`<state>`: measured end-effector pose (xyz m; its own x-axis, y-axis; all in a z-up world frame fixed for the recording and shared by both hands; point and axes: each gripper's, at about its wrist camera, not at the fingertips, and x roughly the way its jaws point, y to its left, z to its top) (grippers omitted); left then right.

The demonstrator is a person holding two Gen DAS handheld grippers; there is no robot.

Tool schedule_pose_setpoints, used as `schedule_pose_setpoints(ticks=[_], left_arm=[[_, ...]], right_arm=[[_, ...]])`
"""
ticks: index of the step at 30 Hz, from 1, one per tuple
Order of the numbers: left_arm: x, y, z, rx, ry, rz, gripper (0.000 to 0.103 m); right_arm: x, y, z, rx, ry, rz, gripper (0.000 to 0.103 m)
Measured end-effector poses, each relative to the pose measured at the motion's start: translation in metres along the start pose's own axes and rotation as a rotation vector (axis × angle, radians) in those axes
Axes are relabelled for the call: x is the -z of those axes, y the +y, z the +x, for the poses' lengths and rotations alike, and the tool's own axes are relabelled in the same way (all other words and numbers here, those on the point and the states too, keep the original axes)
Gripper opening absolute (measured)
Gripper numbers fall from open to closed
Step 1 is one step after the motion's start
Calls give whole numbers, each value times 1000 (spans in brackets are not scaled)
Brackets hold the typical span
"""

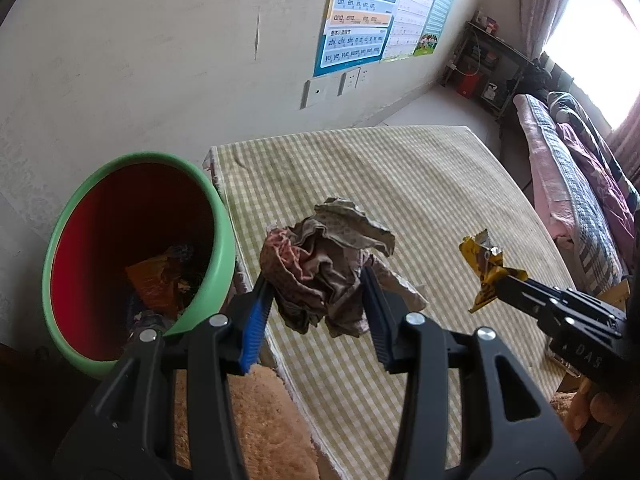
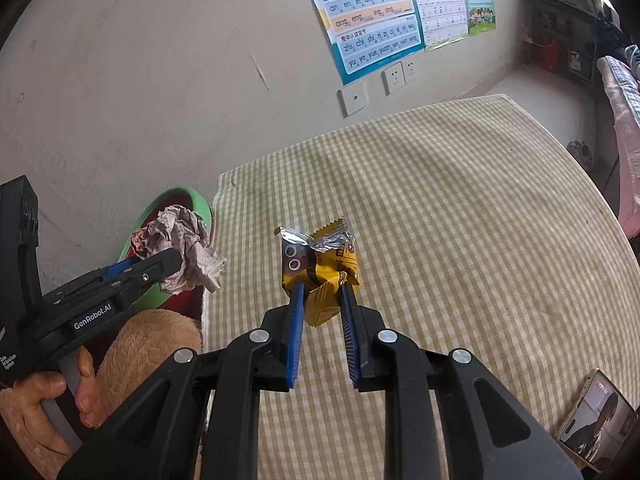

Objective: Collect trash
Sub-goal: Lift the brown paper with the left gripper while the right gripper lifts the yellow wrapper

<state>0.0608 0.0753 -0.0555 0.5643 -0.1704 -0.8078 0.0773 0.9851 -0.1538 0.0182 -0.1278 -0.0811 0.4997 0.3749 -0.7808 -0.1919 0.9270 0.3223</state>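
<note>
L gripper [image 1: 318, 280] clamped on a crumpled paper wad [image 1: 324, 268], held up in the air just past the table's left edge, near the green-rimmed bin [image 1: 216, 240] w/ red inside that stands beside that edge; some trash already in it. R gripper [image 2: 322, 292] pinched tight on a yellow snack wrapper [image 2: 320, 268], lifted over the checkered tablecloth [image 2: 460, 220] toward the table's middle. Phone [image 2: 596, 416] lies at the near right corner
</note>
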Motion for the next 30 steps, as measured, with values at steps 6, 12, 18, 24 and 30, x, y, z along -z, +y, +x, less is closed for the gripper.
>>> schedule_pose_setpoints(ticks=[6, 12, 18, 24, 30], left_arm=[[-2, 4, -2, -8, -8, -8, 42], [-1, 12, -2, -13, -9, -24, 42], [1, 18, -3, -14, -11, -38, 42], [1, 28, -6, -19, -16, -53, 42], [3, 41, -9, -29, -23, -76, 42]], right_arm=[[1, 8, 1, -3, -4, -19, 18], [1, 16, 6, -8, 9, -44, 18], [0, 27, 10, -11, 18, -68, 18], [-2, 38, 14, -13, 25, -92, 18], [0, 46, 17, -11, 32, -114, 18]])
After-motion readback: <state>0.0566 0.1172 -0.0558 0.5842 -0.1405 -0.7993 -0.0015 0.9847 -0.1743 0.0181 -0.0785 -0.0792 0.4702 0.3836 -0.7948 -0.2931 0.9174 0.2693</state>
